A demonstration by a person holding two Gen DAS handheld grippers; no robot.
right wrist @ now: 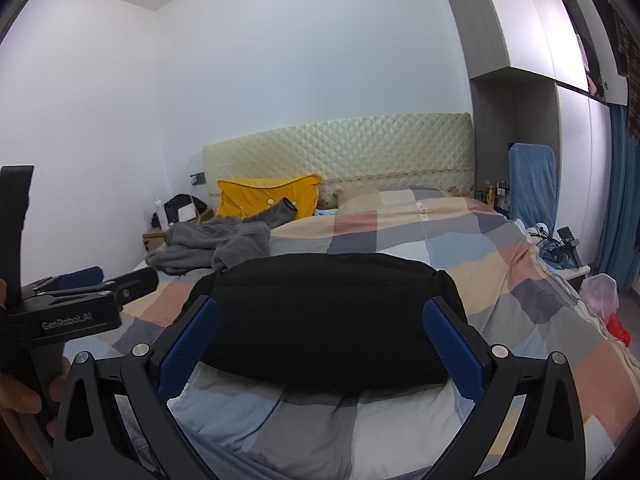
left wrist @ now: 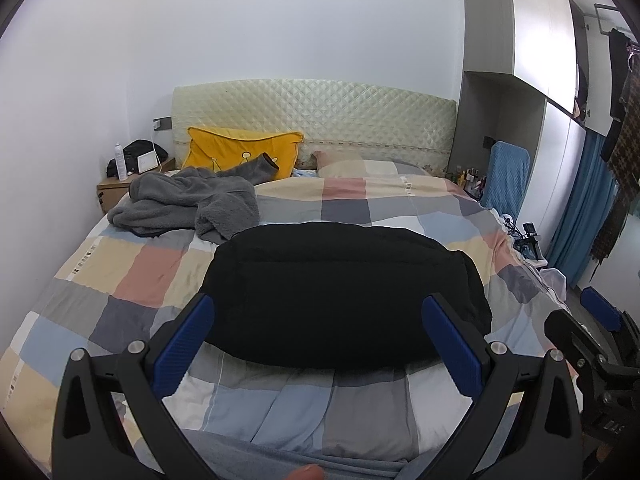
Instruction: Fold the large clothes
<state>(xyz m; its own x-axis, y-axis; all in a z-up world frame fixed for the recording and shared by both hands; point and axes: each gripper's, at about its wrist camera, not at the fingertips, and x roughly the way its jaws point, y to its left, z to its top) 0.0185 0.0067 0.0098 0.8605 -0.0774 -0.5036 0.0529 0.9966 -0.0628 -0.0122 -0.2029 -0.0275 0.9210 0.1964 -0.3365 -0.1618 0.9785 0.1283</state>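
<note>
A black garment [left wrist: 344,292] lies folded into a compact bundle on the checked bedcover [left wrist: 132,268]; it also shows in the right wrist view [right wrist: 328,320]. My left gripper [left wrist: 318,304] is open and empty, held above the bed's near edge, just short of the bundle. My right gripper [right wrist: 320,308] is open and empty, at about the same distance from the bundle; it shows at the right edge of the left wrist view [left wrist: 596,320]. A crumpled grey fleece garment [left wrist: 188,204] lies at the far left of the bed, also seen in the right wrist view [right wrist: 212,246].
A yellow pillow [left wrist: 240,152] leans on the quilted headboard [left wrist: 316,116]. A nightstand [left wrist: 116,188] with a bottle and bag stands at the far left. A blue-covered chair [left wrist: 506,176] and wardrobe [left wrist: 540,40] are on the right. A plastic bag [right wrist: 600,296] sits beside the bed.
</note>
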